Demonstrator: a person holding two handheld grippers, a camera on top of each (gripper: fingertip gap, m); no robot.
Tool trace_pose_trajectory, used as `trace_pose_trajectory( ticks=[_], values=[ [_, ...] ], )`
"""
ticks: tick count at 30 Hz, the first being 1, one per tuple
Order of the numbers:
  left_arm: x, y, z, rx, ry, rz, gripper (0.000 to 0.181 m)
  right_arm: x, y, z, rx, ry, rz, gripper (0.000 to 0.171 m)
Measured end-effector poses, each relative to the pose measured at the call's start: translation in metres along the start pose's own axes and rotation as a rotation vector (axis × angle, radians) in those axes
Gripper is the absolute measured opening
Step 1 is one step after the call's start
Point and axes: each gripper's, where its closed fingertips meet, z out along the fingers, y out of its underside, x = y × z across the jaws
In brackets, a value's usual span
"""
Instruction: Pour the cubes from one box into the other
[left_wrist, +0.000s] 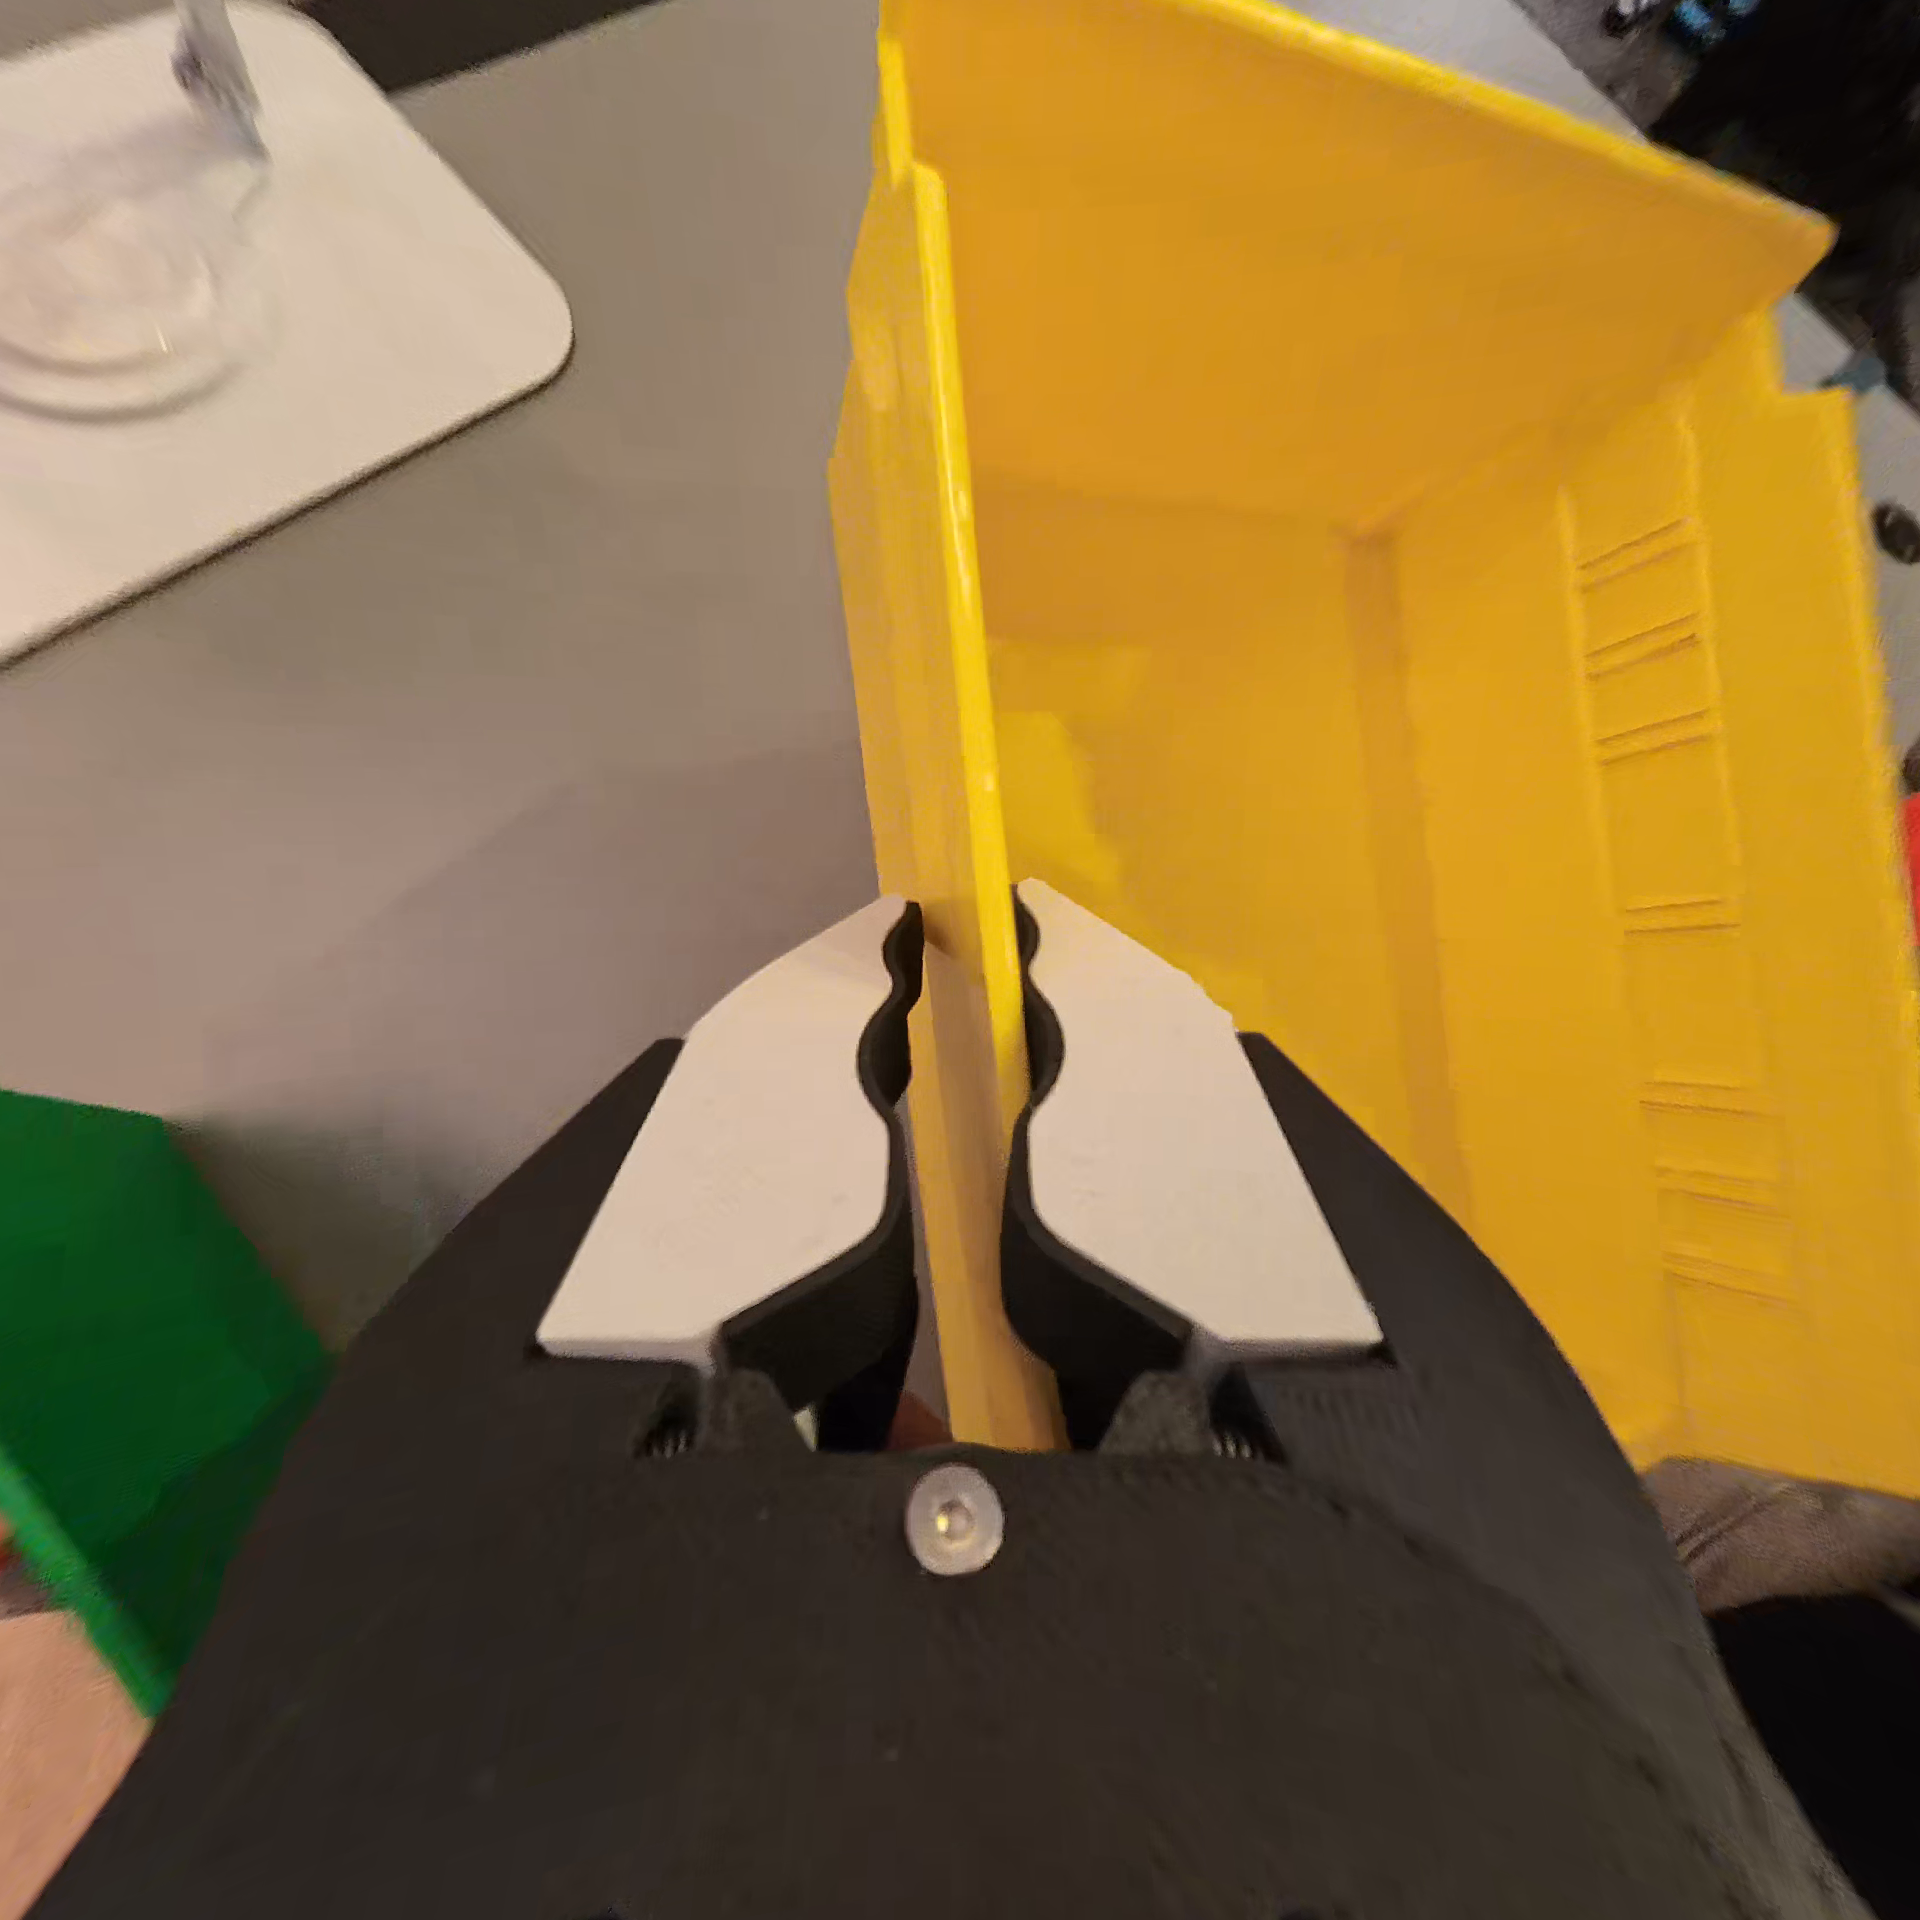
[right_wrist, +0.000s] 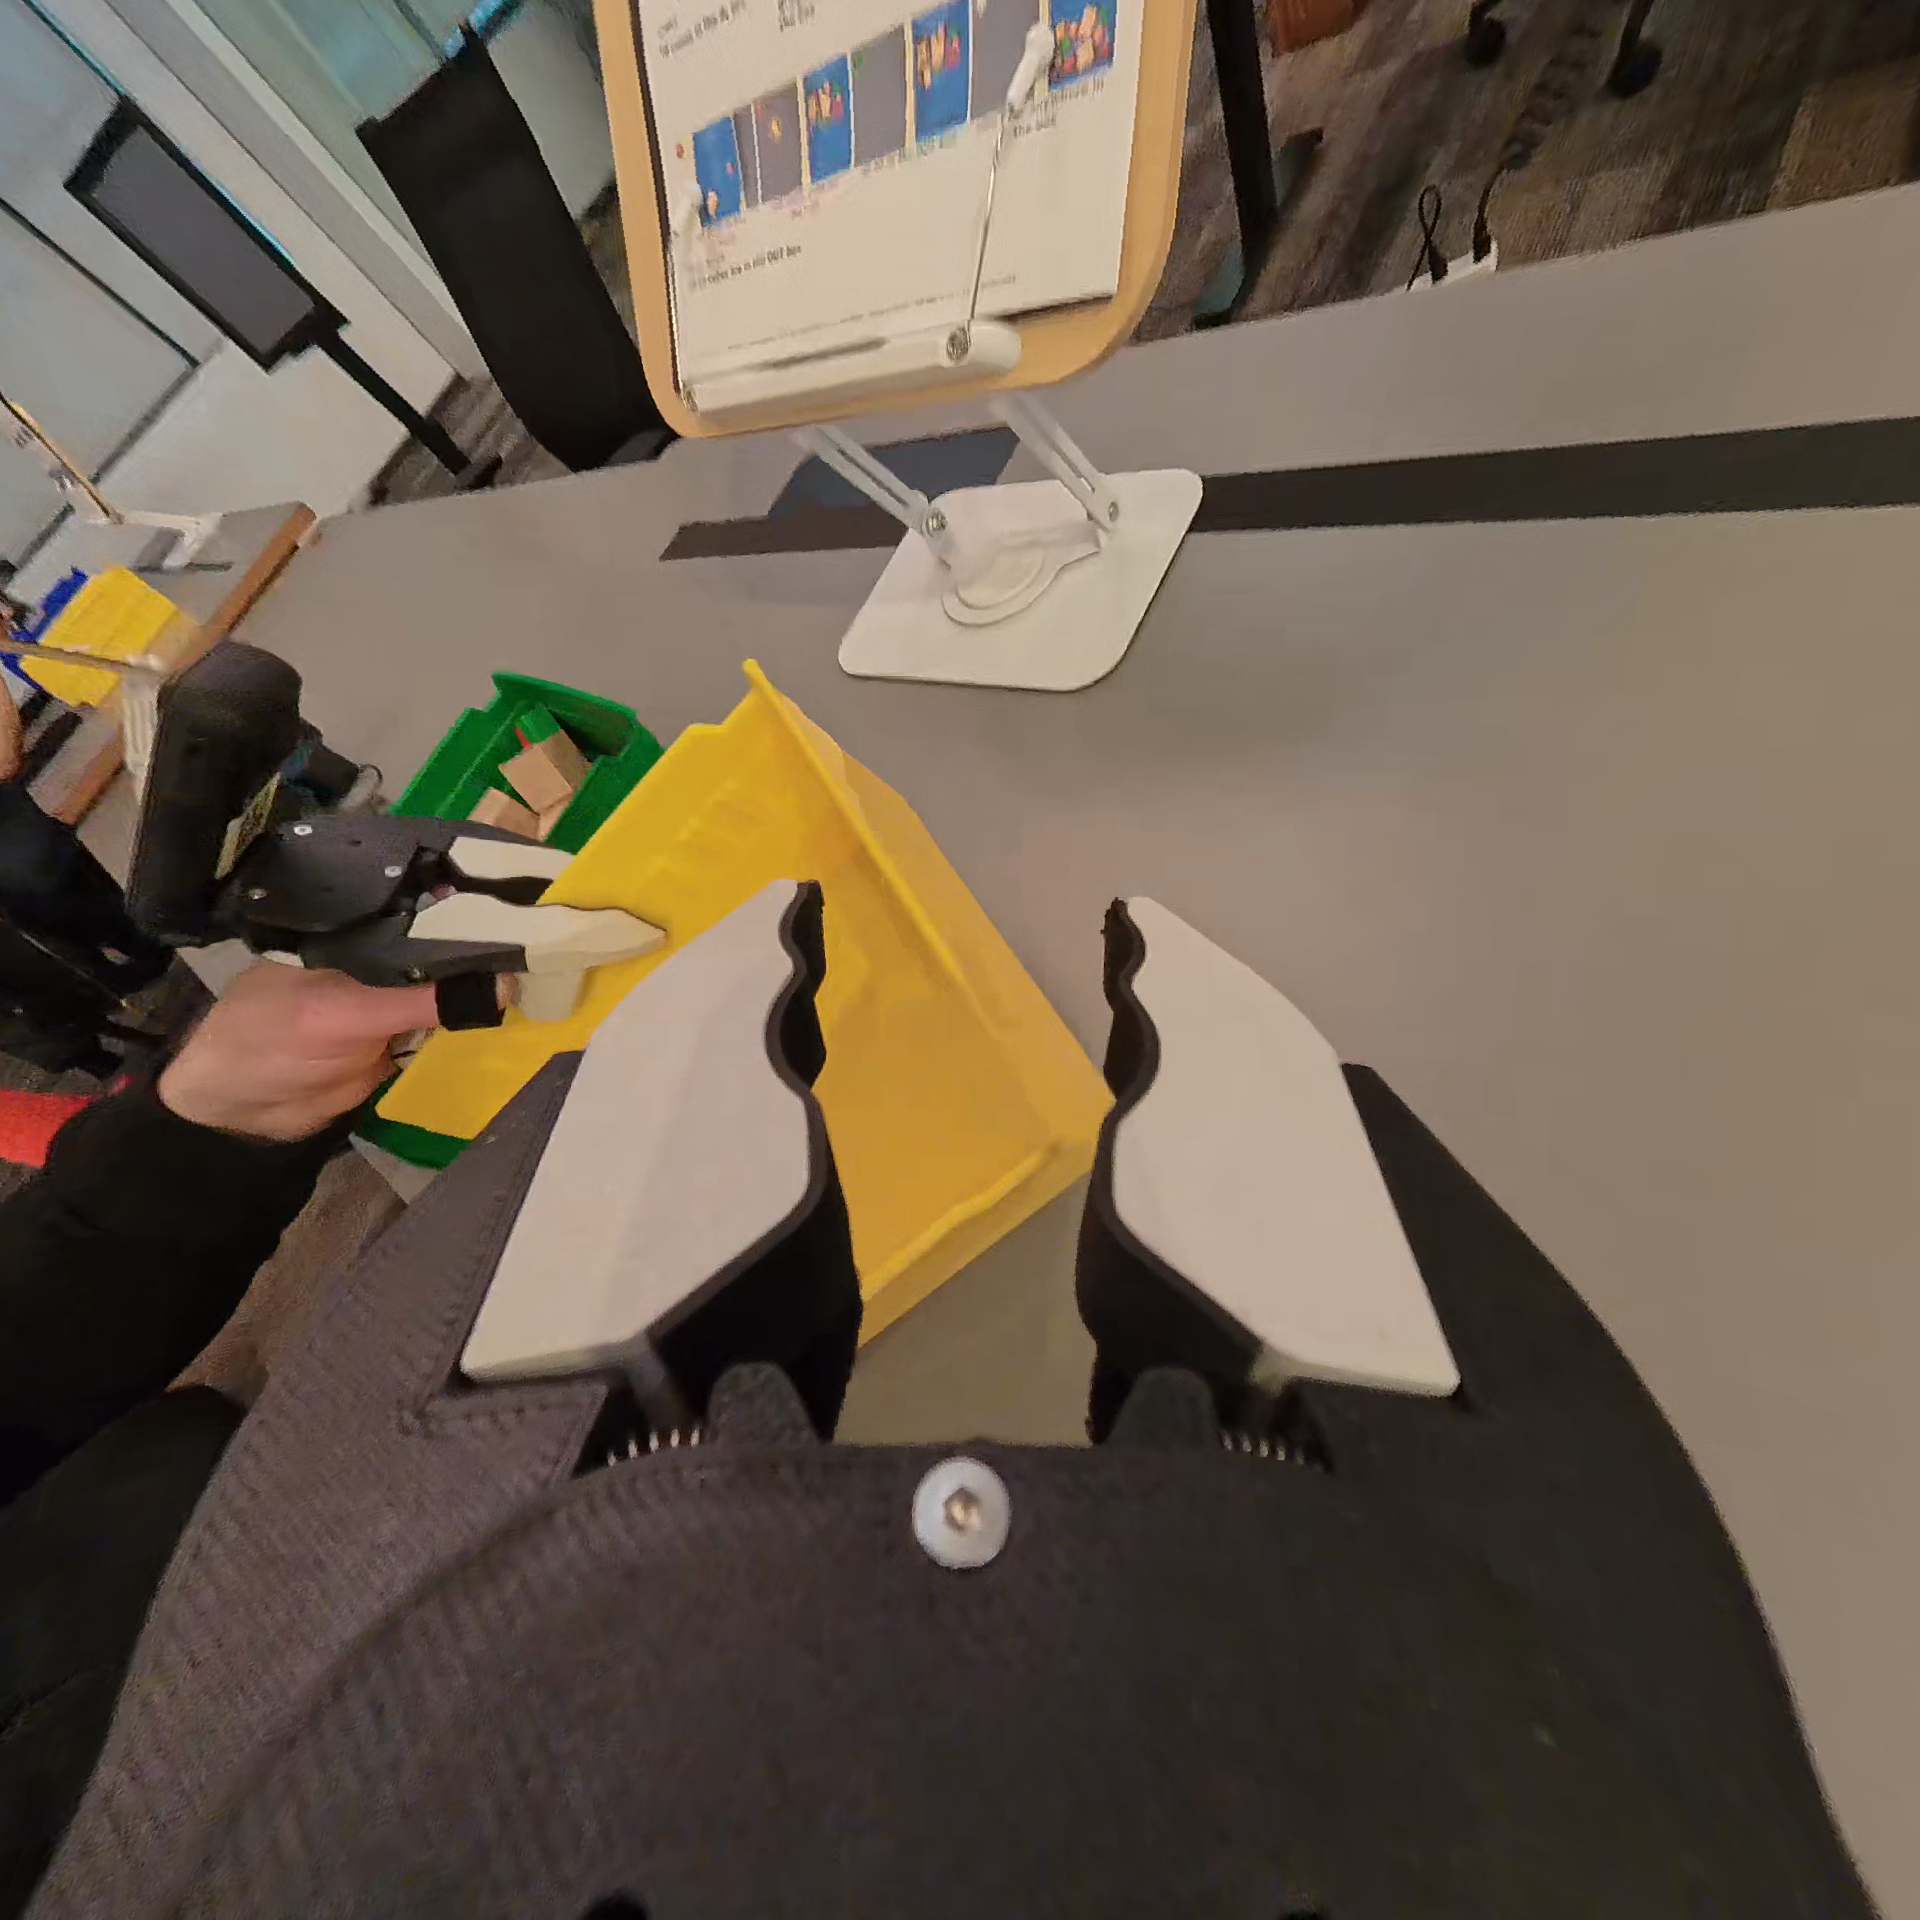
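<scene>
My left gripper (left_wrist: 968, 914) is shut on a side wall of the yellow box (left_wrist: 1299, 644), which is tipped up on its side. No cubes show in its inside, which is blurred. In the right wrist view the yellow box (right_wrist: 894, 977) leans over the green box (right_wrist: 488, 758), which holds several wooden cubes (right_wrist: 540, 779). The left gripper (right_wrist: 613, 914) shows there at the yellow box's left wall, held by a hand. My right gripper (right_wrist: 961, 914) is open and empty, just right of and above the yellow box. A corner of the green box (left_wrist: 125, 1330) shows in the left wrist view.
A document stand with a white base (right_wrist: 1023, 582) and a wood-framed board (right_wrist: 894, 197) stands on the grey table (right_wrist: 1507, 831) behind the boxes; the base (left_wrist: 239, 343) shows in the left wrist view. A dark strip (right_wrist: 1558, 483) crosses the table. Another yellow box (right_wrist: 104, 623) lies far left.
</scene>
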Motion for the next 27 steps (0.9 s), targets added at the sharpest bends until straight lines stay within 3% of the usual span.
trace_pose_trajectory(
  ticks=[4, 12, 19, 24, 27],
  values=[
    [-0.006, 0.021, 0.015, 0.042, 0.012, -0.173, 0.015, -0.005, 0.012, 0.018, -0.06, -0.015, -0.021, 0.046],
    [-0.003, 0.034, -0.001, 0.171, 0.098, -0.403, 0.027, -0.024, 0.023, 0.042, -0.122, -0.035, -0.075, 0.047],
    [-0.009, 0.008, -0.095, 0.347, 0.025, -0.238, 0.048, -0.083, 0.021, 0.065, -0.154, -0.064, -0.305, 0.052],
    [-0.088, 0.017, -0.173, 0.294, -0.257, -0.019, 0.054, -0.172, 0.04, 0.128, -0.298, -0.159, -0.568, 0.055],
    [-0.158, 0.021, -0.21, 0.222, -0.486, 0.109, 0.054, -0.217, 0.049, 0.174, -0.418, -0.203, -0.687, 0.056]
  ],
)
